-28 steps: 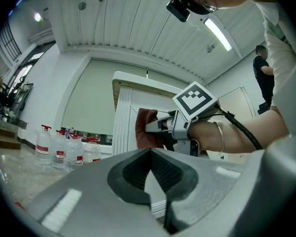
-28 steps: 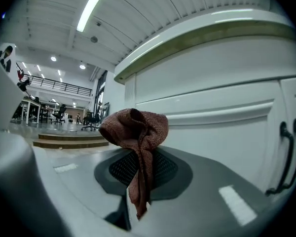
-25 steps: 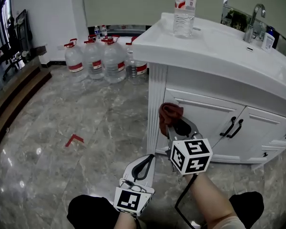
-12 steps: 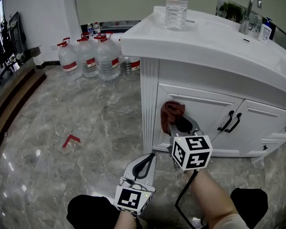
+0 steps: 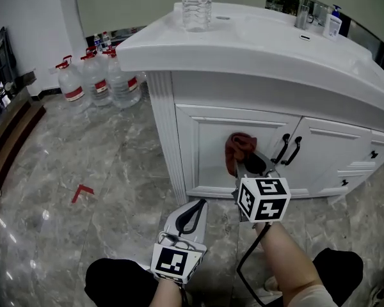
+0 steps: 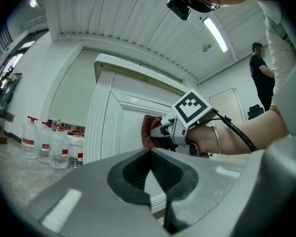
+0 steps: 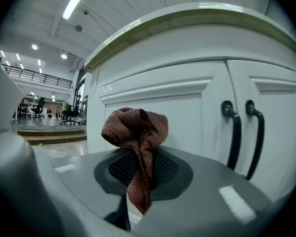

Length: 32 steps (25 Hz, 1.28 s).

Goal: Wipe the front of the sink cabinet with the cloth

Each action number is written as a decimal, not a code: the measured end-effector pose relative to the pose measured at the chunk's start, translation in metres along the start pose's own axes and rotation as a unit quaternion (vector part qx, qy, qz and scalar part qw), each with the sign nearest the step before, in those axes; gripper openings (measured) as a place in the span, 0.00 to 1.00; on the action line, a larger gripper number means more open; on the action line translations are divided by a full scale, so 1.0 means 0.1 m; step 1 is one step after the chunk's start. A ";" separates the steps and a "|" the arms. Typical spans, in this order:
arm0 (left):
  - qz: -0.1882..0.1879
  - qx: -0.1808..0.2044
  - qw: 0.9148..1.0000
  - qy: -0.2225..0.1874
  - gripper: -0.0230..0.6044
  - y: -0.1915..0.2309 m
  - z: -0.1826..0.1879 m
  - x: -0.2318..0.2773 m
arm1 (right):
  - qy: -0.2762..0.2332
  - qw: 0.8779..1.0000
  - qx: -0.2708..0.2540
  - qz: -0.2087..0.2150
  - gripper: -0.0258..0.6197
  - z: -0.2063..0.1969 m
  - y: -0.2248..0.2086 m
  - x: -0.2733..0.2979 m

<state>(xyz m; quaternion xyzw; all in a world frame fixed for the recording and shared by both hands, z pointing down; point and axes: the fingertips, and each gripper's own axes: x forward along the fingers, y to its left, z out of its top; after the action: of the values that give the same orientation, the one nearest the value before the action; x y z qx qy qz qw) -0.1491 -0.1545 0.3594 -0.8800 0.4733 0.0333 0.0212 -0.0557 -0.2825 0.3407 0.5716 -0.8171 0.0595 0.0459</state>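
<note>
No text is legible. The clear plastic water bottle (image 5: 196,6) and the big clear water jugs (image 5: 93,84) bear red-and-white labels too small to read. Cubes on the left gripper (image 5: 198,203) and right gripper (image 5: 244,162) show only black-and-white square patterns.

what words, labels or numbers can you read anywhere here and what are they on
No text can be read in any view.
Bottle on the countertop: red-and-white label, print too small.
Water jugs on the floor: red labels, blurred.
Pump bottle by the faucet: label unreadable.
Marker cubes: black-and-white square patterns, no letters.
Red floor mark: an angle, no letters.
</note>
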 end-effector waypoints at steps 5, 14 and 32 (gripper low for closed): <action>-0.017 -0.014 1.000 -0.009 0.04 -0.14 0.04 0.10 | 0.008 0.999 0.003 -0.049 0.17 -0.10 -0.38 -0.17; -0.024 -0.021 1.000 0.001 0.04 -0.27 -0.07 0.19 | 0.008 0.997 -0.002 -0.080 0.18 -0.09 -0.69 -0.42; 0.115 -0.014 0.993 -0.003 0.04 0.80 -0.10 -0.57 | 0.051 0.994 0.021 0.099 0.17 -0.71 1.15 0.44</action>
<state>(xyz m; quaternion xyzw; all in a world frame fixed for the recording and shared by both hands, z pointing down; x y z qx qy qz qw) -0.2470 -0.1516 0.3730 -0.8197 0.5710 0.0453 0.0062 -0.1785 -0.2732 0.4119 0.4851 -0.8647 0.1098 0.0700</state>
